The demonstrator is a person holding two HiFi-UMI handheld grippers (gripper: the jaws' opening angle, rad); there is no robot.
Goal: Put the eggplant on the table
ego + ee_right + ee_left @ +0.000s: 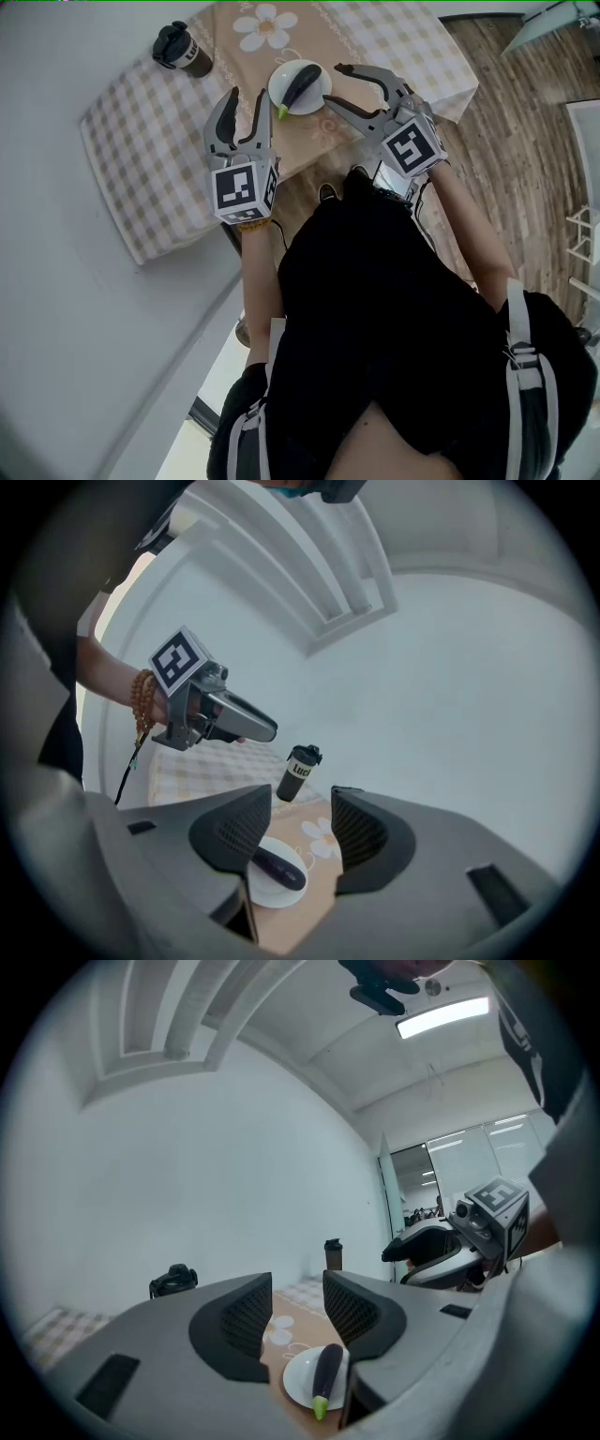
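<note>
Table (141, 178): rect., seen from above in upper part of head view; left side runs close to white wall (56, 281).
Cover: beige/white check cloth (127, 131) over whole top, hangs over the edges; plain tan centre panel w/ white flower print (265, 26).
Tumbler (183, 47): dark, lid on, upright, at left edge of tan panel, nr far end.
Plate (281, 80): small, round, white; sits on tan panel nr table's near edge, well apart from tumbler.
Floor (525, 141): wood planks, showing under & to right of table.

Bright, even indoor light; a ceiling light strip (442, 1016) glares overhead; both gripper views bend toward dark, rounded edges
</note>
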